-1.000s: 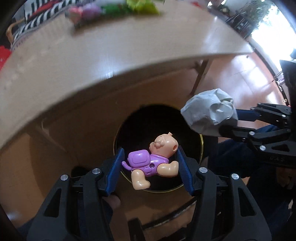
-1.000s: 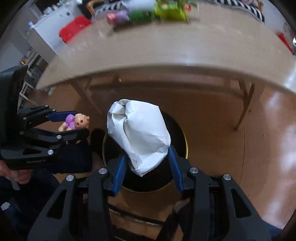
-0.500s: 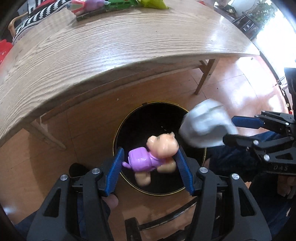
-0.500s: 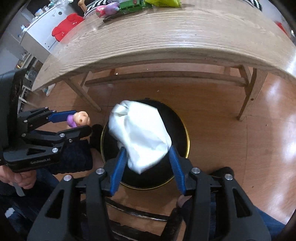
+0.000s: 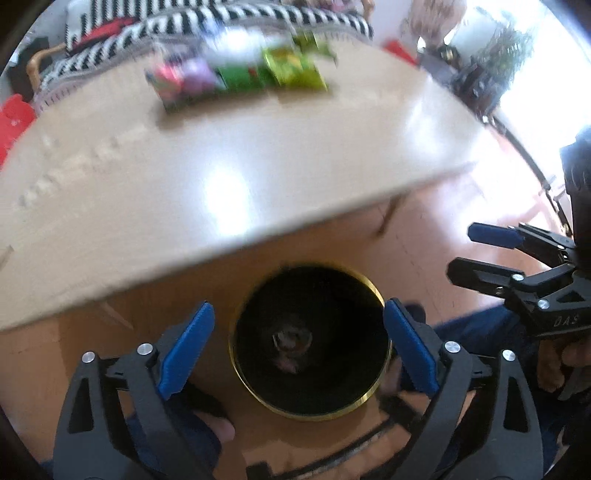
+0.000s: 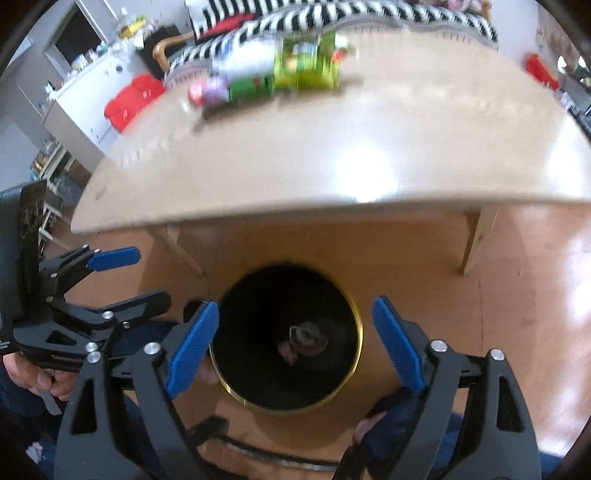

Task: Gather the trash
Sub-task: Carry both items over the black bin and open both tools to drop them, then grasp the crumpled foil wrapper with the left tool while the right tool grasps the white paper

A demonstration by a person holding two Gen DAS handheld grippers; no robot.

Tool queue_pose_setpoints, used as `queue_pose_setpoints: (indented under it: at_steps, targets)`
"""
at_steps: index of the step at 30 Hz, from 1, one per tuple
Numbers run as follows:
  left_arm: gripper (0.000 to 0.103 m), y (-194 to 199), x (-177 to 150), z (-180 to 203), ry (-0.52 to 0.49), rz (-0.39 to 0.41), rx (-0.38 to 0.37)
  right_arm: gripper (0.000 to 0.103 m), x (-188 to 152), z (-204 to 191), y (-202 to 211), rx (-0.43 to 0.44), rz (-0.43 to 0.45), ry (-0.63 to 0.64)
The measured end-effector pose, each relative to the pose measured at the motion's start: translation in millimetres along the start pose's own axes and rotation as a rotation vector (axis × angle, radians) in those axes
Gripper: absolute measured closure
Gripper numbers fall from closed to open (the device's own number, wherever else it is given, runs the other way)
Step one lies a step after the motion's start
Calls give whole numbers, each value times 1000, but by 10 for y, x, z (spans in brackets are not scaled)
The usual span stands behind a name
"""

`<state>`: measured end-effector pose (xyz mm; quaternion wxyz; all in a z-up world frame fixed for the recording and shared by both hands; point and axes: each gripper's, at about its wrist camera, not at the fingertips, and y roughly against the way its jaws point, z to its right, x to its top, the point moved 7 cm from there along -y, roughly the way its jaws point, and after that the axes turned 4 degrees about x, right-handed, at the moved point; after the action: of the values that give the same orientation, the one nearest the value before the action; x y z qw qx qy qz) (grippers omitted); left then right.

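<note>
Trash (image 5: 291,345), two dim lumps, one pinkish, one pale, lies at the bottom of one black gold-rimmed bin (image 5: 369,395). Both grippers, left (image 5: 297,349) and right (image 6: 293,341), gape empty above it.

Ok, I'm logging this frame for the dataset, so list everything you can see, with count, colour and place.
Bin: one, black with a gold rim, on the floor in front of the table.
Dropped items: dim shapes at the bin's bottom, pinkish and grey; too dark to count.
Table: one, light wood, behind the bin.
Packets and toys: a blurred cluster, pink, purple, green and yellow-green, at the table's far side.
Striped cushion: black and white, behind the table.
Red items: on a white unit at far left in the right wrist view.
Floor: orange-brown.
Left gripper: black with blue pads, open above the bin.
Right gripper: same colours, open above the bin.
</note>
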<state>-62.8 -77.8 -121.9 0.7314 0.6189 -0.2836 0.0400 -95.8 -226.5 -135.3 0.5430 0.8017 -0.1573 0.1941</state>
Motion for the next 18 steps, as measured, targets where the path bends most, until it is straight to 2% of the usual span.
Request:
queue_pose_setpoints:
  at_steps: [4, 6, 10, 13, 15, 18]
  targets:
    - [8, 233, 574, -347, 42, 107, 81, 15, 592, 13, 202, -1, 104, -10]
    - [7, 320, 869, -531, 55, 162, 131, 12, 1036, -13, 275, -2, 170, -14]
    - [7, 338, 1467, -873, 54, 242, 231, 11, 1777, 24, 205, 45, 233, -71]
    - [7, 154, 1856, -1046, 24, 235, 262, 11, 2251, 113, -36, 65, 232, -116]
    - [7, -10, 2058, -1140, 13, 230, 256, 11, 2439, 167, -211, 90, 213, -148]
    - [7, -269, 2190, -1221, 7, 186, 209, 11, 2606, 339, -539, 113, 171, -218]
